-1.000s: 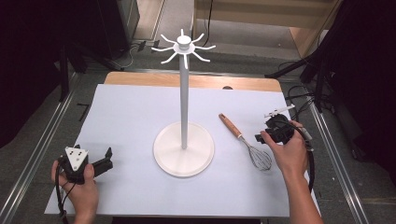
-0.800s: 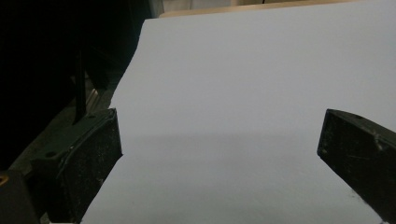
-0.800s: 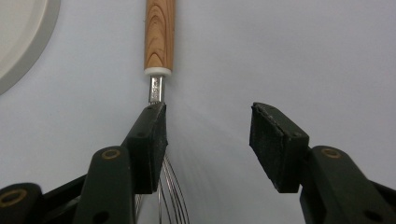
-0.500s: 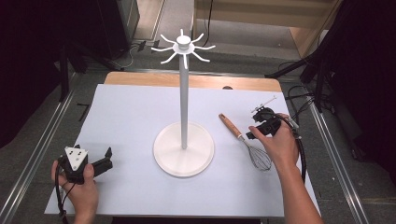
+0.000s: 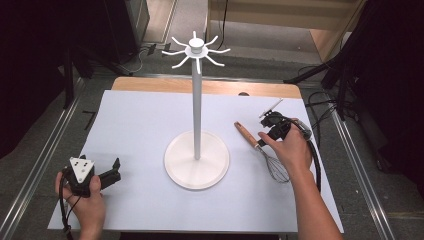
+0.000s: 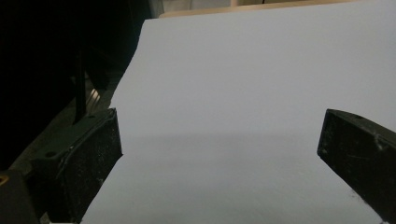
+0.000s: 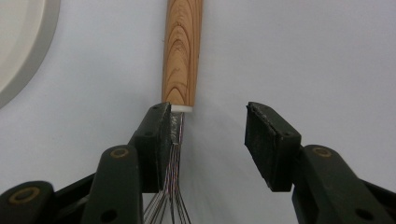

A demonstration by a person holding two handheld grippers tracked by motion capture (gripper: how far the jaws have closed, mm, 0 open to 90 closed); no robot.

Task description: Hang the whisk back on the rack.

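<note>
The right gripper [image 7: 205, 135] straddles the whisk [image 7: 181, 60] where wires meet wooden handle; its jaws have just been closing, one pad touching, the other apart. The white hook stand [image 5: 197, 159] sits near its left. The left gripper [image 6: 219, 158] rests gaping over bare white table [image 6: 261, 70], near its edge.

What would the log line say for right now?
right gripper: jaws closing around whisk neck, not yet clamped | left gripper: open, empty | stand: upright mid-table
</note>
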